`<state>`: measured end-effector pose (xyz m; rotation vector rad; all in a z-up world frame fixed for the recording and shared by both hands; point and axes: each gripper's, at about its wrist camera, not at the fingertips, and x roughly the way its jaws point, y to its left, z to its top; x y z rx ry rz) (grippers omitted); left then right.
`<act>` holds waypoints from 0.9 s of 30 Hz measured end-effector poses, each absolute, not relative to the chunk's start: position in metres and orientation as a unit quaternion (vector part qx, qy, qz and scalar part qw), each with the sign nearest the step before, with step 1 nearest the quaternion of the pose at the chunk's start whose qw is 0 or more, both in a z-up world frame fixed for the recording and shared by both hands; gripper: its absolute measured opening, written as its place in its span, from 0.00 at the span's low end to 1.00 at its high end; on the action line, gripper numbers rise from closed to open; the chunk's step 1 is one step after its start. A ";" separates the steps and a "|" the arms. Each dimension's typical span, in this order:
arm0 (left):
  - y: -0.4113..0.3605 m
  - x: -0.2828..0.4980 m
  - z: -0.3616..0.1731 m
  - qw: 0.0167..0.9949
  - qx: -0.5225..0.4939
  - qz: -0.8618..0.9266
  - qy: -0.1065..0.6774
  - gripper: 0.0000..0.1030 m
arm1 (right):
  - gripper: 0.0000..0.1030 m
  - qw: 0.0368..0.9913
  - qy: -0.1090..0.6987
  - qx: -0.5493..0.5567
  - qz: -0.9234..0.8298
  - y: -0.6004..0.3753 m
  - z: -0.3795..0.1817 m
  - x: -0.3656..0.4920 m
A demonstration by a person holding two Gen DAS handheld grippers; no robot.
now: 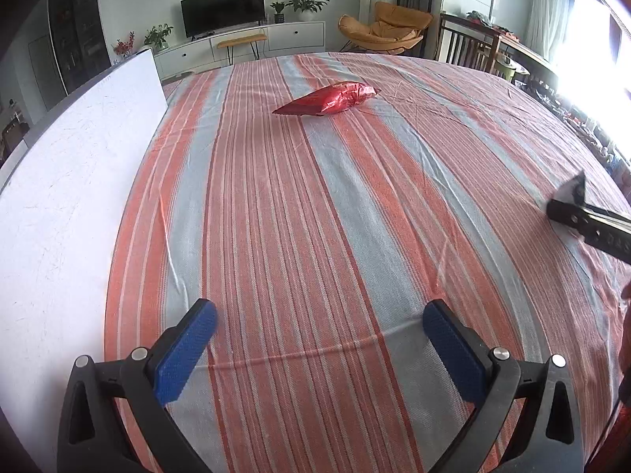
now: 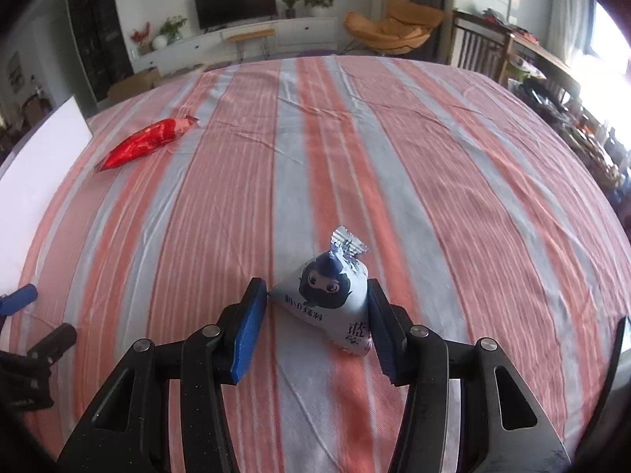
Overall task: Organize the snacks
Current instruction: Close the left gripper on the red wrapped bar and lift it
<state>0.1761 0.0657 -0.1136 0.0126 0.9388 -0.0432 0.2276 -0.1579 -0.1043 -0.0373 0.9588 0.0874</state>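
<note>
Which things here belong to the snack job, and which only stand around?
For the job: red packet, blue packet between the right gripper pads, open left gripper, white board.
Only around: TV, orange chair, plants.

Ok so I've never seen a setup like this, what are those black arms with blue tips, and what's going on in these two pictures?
Each picture comes from a camera on a hand-held grabbing tool, looking along its two blue-padded fingers. The left tool is open, over the striped cloth, holding nothing. Farther off lies a red snack bag, and a white board lies at the left. The right tool has a pale blue snack bag with a cartoon face between its fingers; whether they grip it yet is unclear.
</note>
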 end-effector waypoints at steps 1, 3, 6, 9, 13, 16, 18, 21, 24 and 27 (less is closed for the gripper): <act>0.066 0.176 -0.114 0.892 0.006 -0.021 0.452 1.00 | 0.53 0.888 0.458 -0.013 0.041 -0.160 -0.105 0.225; 0.066 0.176 -0.114 0.892 0.006 -0.021 0.452 1.00 | 0.58 0.890 0.454 -0.008 0.036 -0.161 -0.107 0.224; 0.066 0.176 -0.113 0.892 0.006 -0.021 0.452 1.00 | 0.64 0.890 0.456 -0.021 0.028 -0.157 -0.108 0.224; 0.066 0.176 -0.114 0.892 0.006 -0.021 0.452 1.00 | 0.75 0.888 0.460 -0.019 0.015 -0.160 -0.111 0.223; 0.066 0.177 -0.114 0.892 0.006 -0.019 0.452 1.00 | 0.76 0.888 0.460 -0.011 0.011 -0.164 -0.112 0.223; 0.067 0.177 -0.113 0.892 0.006 -0.019 0.452 1.00 | 0.79 0.887 0.461 -0.014 0.013 -0.163 -0.113 0.224; 0.066 0.177 -0.113 0.892 0.006 -0.019 0.452 1.00 | 0.79 0.887 0.462 -0.013 0.014 -0.163 -0.113 0.224; 0.067 0.178 -0.113 0.892 0.006 -0.019 0.452 1.00 | 0.79 0.887 0.462 -0.013 0.014 -0.163 -0.113 0.224; 0.067 0.178 -0.113 0.892 0.006 -0.019 0.452 1.00 | 0.79 0.887 0.462 -0.013 0.014 -0.163 -0.113 0.224; 0.066 0.177 -0.113 0.892 0.006 -0.019 0.452 1.00 | 0.80 0.887 0.462 -0.013 0.014 -0.163 -0.113 0.224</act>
